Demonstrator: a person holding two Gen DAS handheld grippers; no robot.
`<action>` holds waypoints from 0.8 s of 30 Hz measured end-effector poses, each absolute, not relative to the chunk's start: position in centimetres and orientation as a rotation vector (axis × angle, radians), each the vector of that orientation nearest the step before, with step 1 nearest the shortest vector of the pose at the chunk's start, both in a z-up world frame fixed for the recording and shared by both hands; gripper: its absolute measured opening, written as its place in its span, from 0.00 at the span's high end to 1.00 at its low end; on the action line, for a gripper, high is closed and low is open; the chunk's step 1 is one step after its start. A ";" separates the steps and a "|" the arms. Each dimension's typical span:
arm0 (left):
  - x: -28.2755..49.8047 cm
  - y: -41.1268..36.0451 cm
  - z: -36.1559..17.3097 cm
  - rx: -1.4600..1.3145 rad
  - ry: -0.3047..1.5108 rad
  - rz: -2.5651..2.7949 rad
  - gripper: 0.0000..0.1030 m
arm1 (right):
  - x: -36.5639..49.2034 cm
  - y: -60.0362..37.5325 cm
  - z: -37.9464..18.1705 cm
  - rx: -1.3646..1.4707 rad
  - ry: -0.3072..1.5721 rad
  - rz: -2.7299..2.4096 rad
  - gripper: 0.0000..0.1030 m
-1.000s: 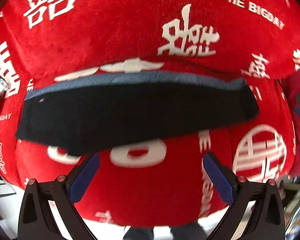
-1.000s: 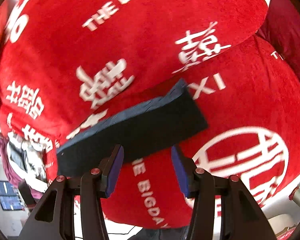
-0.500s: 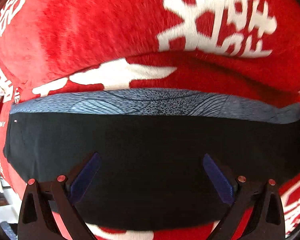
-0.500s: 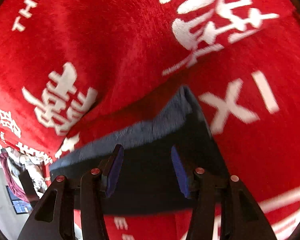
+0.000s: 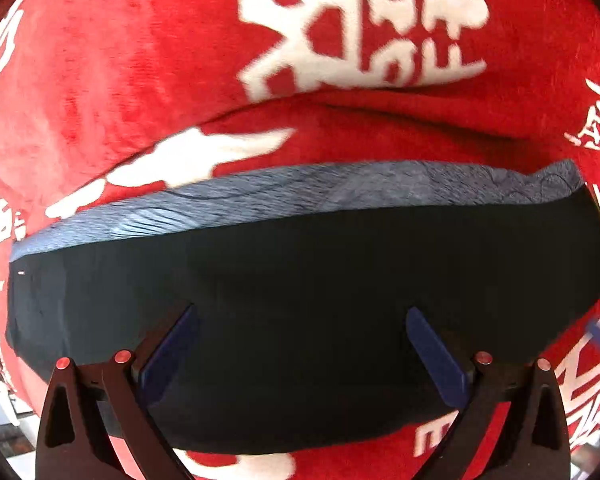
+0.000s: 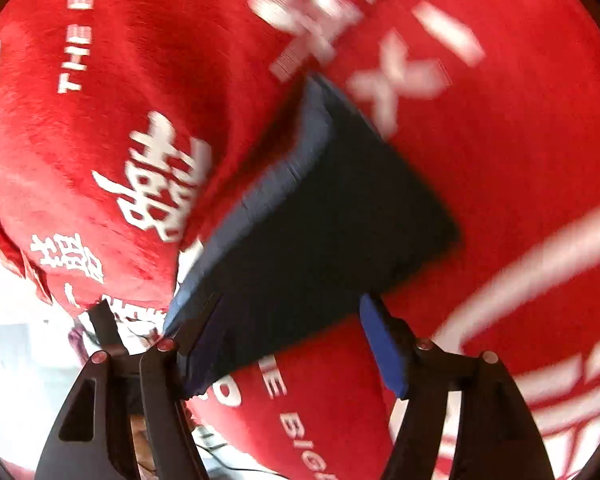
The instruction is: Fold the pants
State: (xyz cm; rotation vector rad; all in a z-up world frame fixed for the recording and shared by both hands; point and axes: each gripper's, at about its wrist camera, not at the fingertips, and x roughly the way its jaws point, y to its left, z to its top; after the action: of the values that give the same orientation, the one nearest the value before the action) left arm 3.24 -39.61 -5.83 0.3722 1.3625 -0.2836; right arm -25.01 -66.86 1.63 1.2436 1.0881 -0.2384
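- The folded dark pants (image 5: 300,320) are being seen lying flat on the red blanket (image 5: 140,80).
- The left gripper (image 5: 300,344) is being held wide above them.
- The right gripper (image 6: 292,340), whose jaws have just been opening, is being held wide over a corner with nothing clamped; several layers are likely being risked together, or the fold dragged askew.

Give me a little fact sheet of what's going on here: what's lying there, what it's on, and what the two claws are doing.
Item: dark folded pants, grey-blue patterned band along the far edge
Surface: red blanket with white lettering
Left claw: open, over the pants, gripping nothing
Right claw: open, jaws just widened, over the pants' end, not pinching them
Folding: pants lie flat in a compact bundle
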 end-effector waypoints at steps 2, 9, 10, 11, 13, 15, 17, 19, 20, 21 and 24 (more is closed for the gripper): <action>3.1 -40.0 -7.4 0.365 1.392 -0.262 0.00 | -26.5 -66.1 -0.5 1.334 1.047 -0.281 0.30; 2.4 -39.2 -7.5 0.314 1.351 -0.270 0.00 | -25.2 -65.5 -3.1 1.382 0.880 -0.266 0.31; 2.4 -39.3 -7.4 0.322 1.362 -0.271 0.00 | -24.3 -65.7 -3.4 1.382 0.872 -0.274 0.31; 2.2 -39.0 -7.3 0.328 1.373 -0.268 0.00 | -23.3 -65.8 -3.7 1.388 0.871 -0.284 0.31; 2.6 -39.2 -6.4 0.338 1.367 -0.257 0.00 | -22.3 -66.4 -4.3 1.424 0.854 -0.293 0.46; 3.4 -39.8 -4.6 0.333 1.296 -0.252 0.00 | -22.0 -67.1 -4.6 1.456 0.862 -0.299 0.87; 4.4 -40.2 -3.4 0.336 1.235 -0.231 0.00 | -21.9 -67.3 -3.9 1.435 0.868 -0.265 0.87; 5.5 -40.6 -3.7 0.332 1.233 -0.203 0.00 | -21.7 -66.7 -1.8 1.341 0.885 -0.217 0.87; 6.0 -40.9 -4.5 0.335 1.252 -0.183 0.00 | -21.8 -66.5 -1.0 1.309 0.888 -0.200 0.87; 6.3 -41.2 -5.8 0.347 1.276 -0.170 0.00 | -21.6 -66.2 -0.1 1.282 0.887 -0.185 0.87; 5.4 -41.8 -7.5 0.364 1.204 -0.177 0.00 | -20.4 -64.8 2.3 1.164 0.904 -0.158 0.87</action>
State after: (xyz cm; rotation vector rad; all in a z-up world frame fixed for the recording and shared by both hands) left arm 5.42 -41.75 -7.48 0.3645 1.2042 -0.1773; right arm -20.42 -64.77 2.34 1.1637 0.9041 -0.1575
